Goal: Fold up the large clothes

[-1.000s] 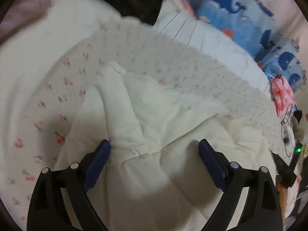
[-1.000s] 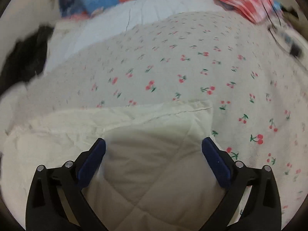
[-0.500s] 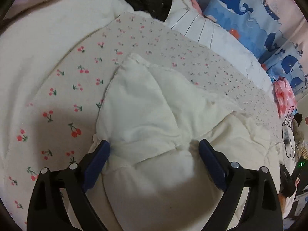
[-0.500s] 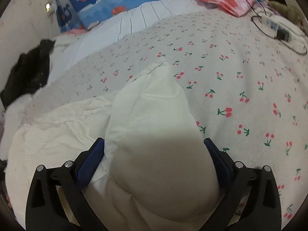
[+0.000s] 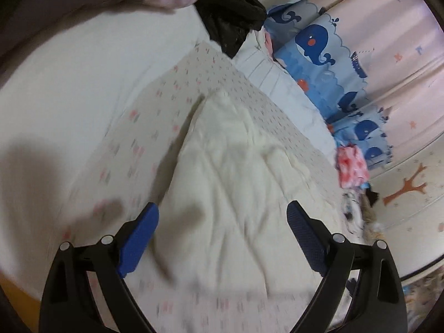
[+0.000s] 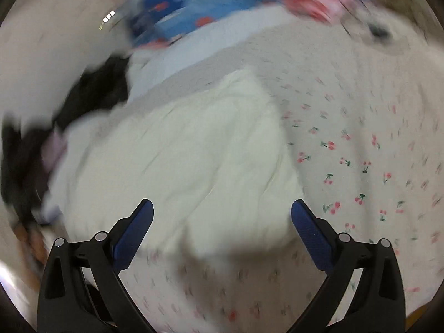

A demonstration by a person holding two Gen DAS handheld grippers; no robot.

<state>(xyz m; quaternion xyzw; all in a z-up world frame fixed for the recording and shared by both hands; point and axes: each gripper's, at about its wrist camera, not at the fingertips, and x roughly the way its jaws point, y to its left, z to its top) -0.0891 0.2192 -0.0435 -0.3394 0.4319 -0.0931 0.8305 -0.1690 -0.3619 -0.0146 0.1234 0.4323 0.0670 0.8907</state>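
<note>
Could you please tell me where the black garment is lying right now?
In the left wrist view the black garment lies at the top centre, beyond the cherry-print sheet, just left of the whale-print fabric.

My cream quilted cloth garment looks soft and matt, lying on a matt cherry-print cotton sheet; my blue gripper pads look textured.

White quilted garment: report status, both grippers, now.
Left gripper open, empty. Right gripper open, empty. White quilted garment lying on cherry-print sheet. Nothing in the way.
</note>
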